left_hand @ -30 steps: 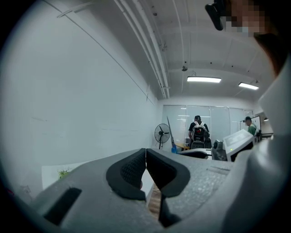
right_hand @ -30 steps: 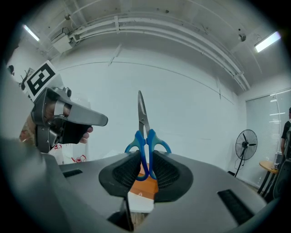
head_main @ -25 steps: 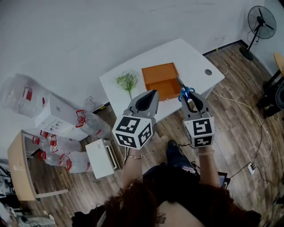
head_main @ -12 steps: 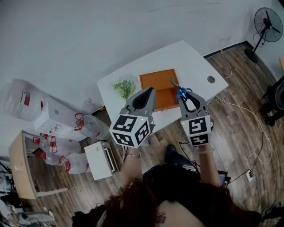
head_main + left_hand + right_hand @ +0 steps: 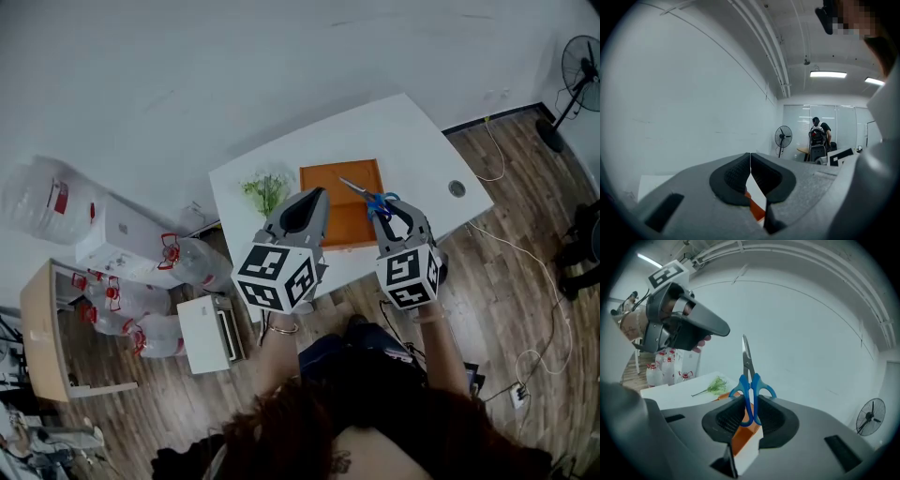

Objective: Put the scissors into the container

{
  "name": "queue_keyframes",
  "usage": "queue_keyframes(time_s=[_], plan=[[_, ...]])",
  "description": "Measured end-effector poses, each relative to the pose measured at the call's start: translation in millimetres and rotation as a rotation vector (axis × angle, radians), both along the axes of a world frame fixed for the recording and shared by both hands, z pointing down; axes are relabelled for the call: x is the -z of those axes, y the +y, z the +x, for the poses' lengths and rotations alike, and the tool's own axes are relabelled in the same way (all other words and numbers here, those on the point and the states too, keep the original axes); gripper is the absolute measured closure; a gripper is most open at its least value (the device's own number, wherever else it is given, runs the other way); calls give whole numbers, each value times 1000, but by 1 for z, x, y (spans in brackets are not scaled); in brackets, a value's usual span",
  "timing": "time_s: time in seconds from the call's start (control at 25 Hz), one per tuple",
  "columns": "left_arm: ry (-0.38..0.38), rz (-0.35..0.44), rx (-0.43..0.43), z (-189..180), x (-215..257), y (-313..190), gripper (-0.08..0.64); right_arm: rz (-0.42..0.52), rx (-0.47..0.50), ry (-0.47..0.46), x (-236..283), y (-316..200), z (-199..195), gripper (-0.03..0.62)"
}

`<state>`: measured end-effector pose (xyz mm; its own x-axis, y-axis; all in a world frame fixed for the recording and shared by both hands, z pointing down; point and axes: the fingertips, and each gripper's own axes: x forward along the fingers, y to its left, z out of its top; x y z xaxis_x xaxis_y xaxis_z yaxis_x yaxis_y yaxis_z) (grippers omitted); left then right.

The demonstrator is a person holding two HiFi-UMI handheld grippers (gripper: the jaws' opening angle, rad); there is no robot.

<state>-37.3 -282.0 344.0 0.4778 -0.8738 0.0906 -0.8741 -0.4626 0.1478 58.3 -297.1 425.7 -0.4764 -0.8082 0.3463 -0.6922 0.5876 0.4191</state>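
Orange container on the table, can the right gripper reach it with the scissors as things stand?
Probably yes. The right gripper, jaws shut on the scissors, hangs by the orange container at its right edge, blades over its open top. The left gripper is at the other side, not between.

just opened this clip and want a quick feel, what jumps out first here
The blue-handled scissors stand out, clamped by the handles in the right gripper, blades pointing over the orange container on the white table. The left gripper hangs shut and empty at the container's left edge, near a green sprig.
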Motion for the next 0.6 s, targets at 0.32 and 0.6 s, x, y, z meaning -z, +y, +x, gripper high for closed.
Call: queue_keyframes(time_s=[0.32, 0.6], plan=[[-8, -6, 18, -13, 2, -17, 543, -24, 78, 122, -35, -21, -19, 514], [-9, -15, 7, -23, 2, -33, 541, -53, 103, 223, -64, -35, -30, 514]])
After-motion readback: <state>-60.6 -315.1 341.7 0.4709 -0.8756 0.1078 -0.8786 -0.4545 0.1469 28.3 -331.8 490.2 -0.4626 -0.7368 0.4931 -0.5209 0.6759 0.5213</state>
